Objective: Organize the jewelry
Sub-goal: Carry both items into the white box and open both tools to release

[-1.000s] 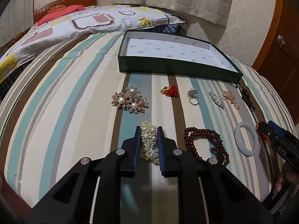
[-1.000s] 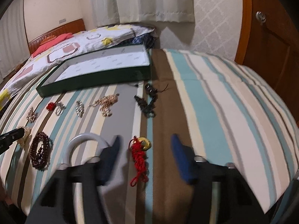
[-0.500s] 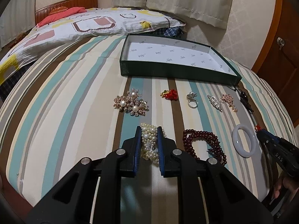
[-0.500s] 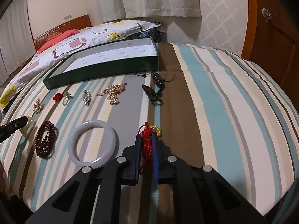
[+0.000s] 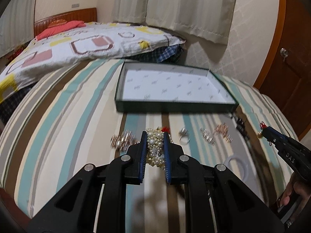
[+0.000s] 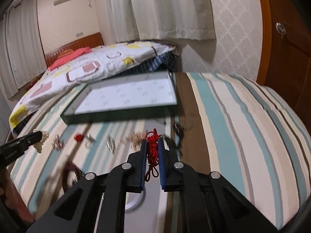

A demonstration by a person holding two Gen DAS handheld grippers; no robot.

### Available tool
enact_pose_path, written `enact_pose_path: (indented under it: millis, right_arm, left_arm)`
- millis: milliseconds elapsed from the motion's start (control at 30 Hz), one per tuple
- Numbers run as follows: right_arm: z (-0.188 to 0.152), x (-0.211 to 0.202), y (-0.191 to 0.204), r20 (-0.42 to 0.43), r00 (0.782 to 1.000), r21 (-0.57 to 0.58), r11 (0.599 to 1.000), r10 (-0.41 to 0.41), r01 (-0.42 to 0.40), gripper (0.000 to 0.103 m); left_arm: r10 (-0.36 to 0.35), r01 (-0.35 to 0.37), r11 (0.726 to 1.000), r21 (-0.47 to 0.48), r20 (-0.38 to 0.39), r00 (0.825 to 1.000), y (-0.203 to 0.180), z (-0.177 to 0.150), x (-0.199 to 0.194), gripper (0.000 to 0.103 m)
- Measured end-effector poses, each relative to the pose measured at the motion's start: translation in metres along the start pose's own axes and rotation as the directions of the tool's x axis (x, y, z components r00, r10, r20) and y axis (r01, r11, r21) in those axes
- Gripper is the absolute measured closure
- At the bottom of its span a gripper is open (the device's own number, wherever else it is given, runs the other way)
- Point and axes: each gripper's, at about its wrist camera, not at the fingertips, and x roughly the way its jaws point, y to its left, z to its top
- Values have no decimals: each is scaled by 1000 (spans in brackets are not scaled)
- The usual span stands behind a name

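Carrying both pieces to the green box (image 5: 175, 104) is the step in hand, it seems. The left gripper (image 5: 155, 151) has its jaws closed on the pearl bracelet (image 5: 155, 145), held above the striped bed (image 5: 58, 126). The right gripper (image 6: 152, 155) has its jaws closed on the red cord charm (image 6: 151, 147), whose loops hang below. Both pieces should be brought fully over the box wall before the jaws are opened, so that the hanging loops are not caught on the rim.
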Motion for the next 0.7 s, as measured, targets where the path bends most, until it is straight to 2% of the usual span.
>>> enact_pose_path:
  millis: [300, 500, 600, 700]
  right_arm:
    - [59, 33, 4, 80, 996, -16, 999, 33, -32, 91]
    - [91, 67, 7, 103, 994, -48, 998, 47, -42, 91]
    - [95, 92, 6, 75, 996, -53, 998, 49, -45, 91]
    - [92, 122, 1, 7, 999, -54, 997, 47, -46, 91]
  left_arm:
    - [-9, 7, 1000, 19, 88, 996, -13, 61, 30, 87]
    - [-9, 7, 1000, 19, 95, 995, -17, 98, 72, 87]
    - [0, -1, 1000, 18, 70, 998, -17, 107, 98, 87]
    - [11, -11, 1000, 19, 27, 1000, -15, 106, 123, 87]
